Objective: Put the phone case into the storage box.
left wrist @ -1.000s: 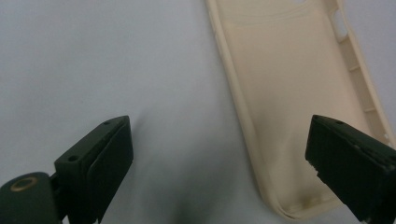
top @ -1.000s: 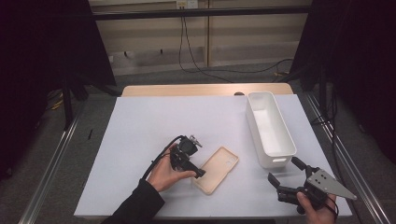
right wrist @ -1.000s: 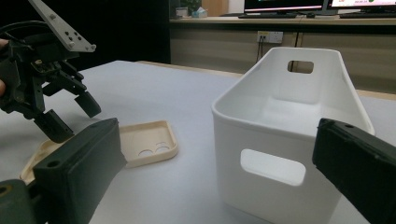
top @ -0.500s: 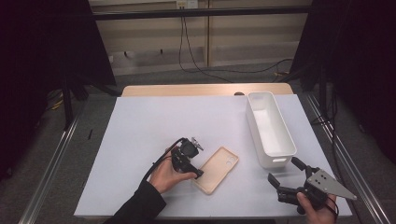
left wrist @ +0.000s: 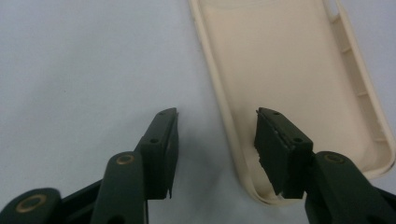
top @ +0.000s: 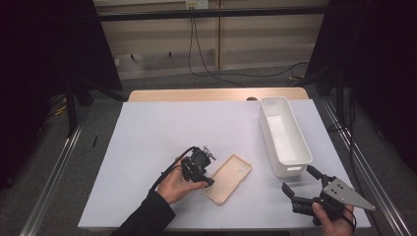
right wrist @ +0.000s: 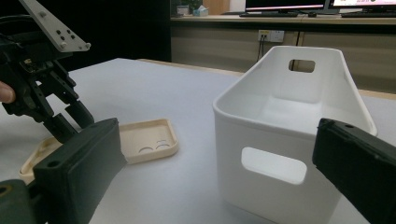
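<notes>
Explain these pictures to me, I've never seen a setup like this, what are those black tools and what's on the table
A person sits at a white table with a hand-held tool in each hand: the left gripper and the right gripper. One picture is taken from above; the other two come from small cameras riding on each gripper, looking along its black jaws. On the table lie a beige phone case, hollow side up, and an empty white bin. The left gripper's jaws have just been closing around the case's side wall, one inside and one outside, not yet pressing. The right gripper waits open near the bin, holding nothing.
</notes>
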Action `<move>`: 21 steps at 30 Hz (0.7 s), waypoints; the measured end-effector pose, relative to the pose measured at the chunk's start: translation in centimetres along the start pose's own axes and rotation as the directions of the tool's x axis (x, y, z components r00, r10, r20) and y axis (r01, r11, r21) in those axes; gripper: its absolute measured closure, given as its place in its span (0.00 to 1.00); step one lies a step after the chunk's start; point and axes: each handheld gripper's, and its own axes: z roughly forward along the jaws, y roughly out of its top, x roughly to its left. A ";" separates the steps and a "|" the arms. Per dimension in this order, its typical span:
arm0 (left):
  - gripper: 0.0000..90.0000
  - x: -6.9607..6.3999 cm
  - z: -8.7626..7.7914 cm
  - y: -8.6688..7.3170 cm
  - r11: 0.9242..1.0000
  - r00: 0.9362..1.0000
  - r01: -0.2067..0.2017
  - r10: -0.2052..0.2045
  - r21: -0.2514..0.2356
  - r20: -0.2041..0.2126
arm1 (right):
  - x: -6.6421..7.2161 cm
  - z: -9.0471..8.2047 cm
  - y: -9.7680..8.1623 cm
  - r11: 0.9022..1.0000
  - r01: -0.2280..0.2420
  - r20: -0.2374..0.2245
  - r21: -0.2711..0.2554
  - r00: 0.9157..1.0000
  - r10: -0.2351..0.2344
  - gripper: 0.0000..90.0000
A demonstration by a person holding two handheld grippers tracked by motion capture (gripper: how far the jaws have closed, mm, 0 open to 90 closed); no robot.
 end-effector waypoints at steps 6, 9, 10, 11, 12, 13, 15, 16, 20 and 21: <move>0.70 0.0 0.0 0.2 1.000 1.000 0.010 -0.010 0.005 0.023 | 0.0 0.0 0.0 1.000 0.000 -0.002 0.000 1.000 0.000 0.01; 0.73 -0.1 0.0 0.3 1.000 0.999 0.012 -0.013 0.013 0.029 | 0.0 0.0 0.0 1.000 -0.001 -0.001 0.001 1.000 0.001 0.01; 0.75 -0.1 0.0 0.3 1.000 0.999 0.019 -0.019 0.017 0.036 | 0.0 0.0 0.0 1.000 0.000 -0.002 0.001 1.000 0.000 0.01; 0.78 -0.1 0.0 0.3 0.999 0.998 0.032 -0.033 0.017 0.049 | 0.0 0.0 0.0 1.000 0.000 -0.002 0.000 1.000 0.000 0.01; 0.81 -0.1 0.0 0.3 0.999 0.997 0.050 -0.051 0.015 0.060 | 0.0 0.0 0.0 1.000 0.001 -0.004 0.001 1.000 -0.001 0.01; 0.83 0.0 0.0 0.4 0.999 0.997 0.048 -0.049 0.020 0.062 | 0.0 0.0 0.0 1.000 -0.003 -0.005 0.001 1.000 0.003 0.01; 0.83 0.1 0.0 0.3 0.998 0.996 0.053 -0.054 0.020 0.067 | 0.0 0.1 0.0 1.000 -0.002 -0.007 0.001 1.000 0.002 0.01; 0.83 0.1 0.0 0.3 0.998 0.996 0.057 -0.058 0.018 0.070 | 0.1 0.1 0.0 1.000 -0.003 -0.009 0.001 1.000 0.003 0.01; 0.83 0.3 0.1 0.3 0.998 0.994 0.068 -0.069 0.014 0.081 | 0.1 0.1 0.0 1.000 -0.003 -0.009 0.001 1.000 0.003 0.01; 0.83 0.3 0.1 0.3 0.998 0.995 0.067 -0.068 0.013 0.079 | 0.1 0.1 0.0 1.000 -0.003 -0.009 0.001 1.000 0.003 0.01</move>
